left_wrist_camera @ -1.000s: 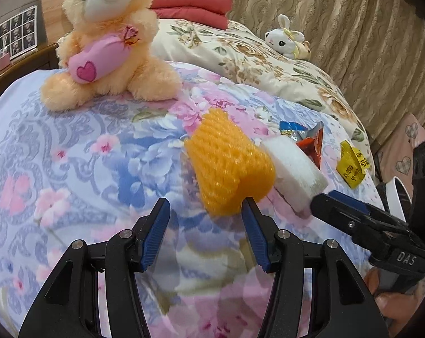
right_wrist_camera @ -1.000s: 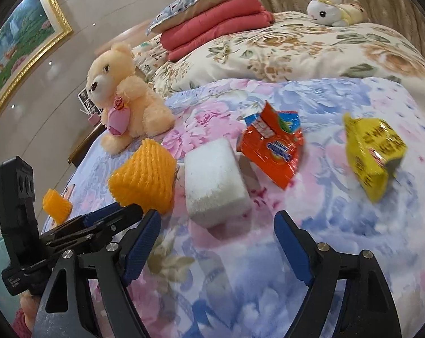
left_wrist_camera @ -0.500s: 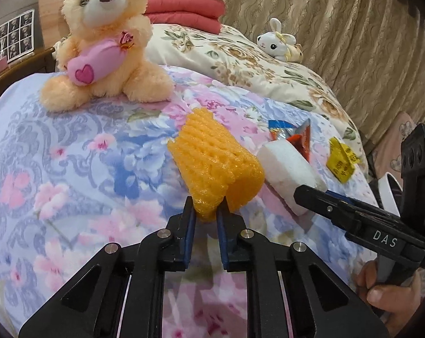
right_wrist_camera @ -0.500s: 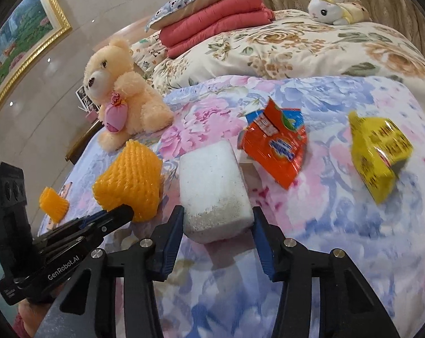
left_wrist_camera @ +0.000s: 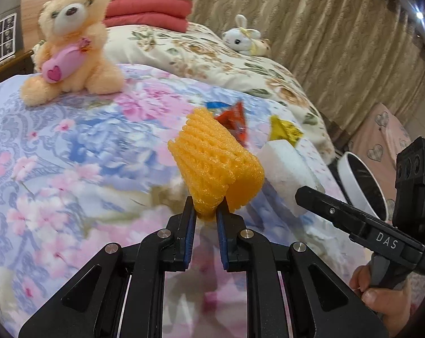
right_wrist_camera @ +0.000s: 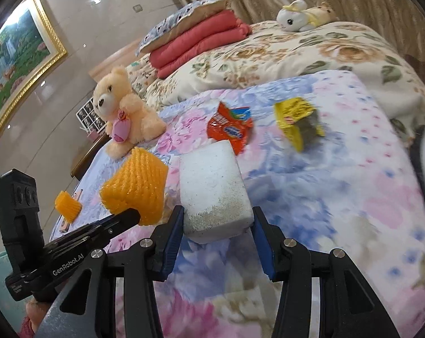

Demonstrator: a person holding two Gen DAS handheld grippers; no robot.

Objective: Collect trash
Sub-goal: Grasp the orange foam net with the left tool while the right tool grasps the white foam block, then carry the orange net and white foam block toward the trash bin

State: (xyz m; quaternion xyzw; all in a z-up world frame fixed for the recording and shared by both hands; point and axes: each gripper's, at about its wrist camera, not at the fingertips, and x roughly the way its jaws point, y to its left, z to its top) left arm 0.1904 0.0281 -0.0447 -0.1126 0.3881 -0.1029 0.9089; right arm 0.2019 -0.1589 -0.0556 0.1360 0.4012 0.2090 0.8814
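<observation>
The left gripper [left_wrist_camera: 206, 214] pinches the bottom edge of the orange foam net [left_wrist_camera: 215, 166] and holds it above the flowery blanket [left_wrist_camera: 71, 146]. The right gripper [right_wrist_camera: 216, 226] squeezes the white foam block [right_wrist_camera: 215, 186] between its blue pads. A red wrapper [right_wrist_camera: 230, 128] and a yellow wrapper [right_wrist_camera: 297, 119] lie on the blanket, past the block.

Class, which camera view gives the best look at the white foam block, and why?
The right wrist view: the white foam block fills the centre, gripped between the right tongs. In the left wrist view it is partly hidden behind the orange foam net.
</observation>
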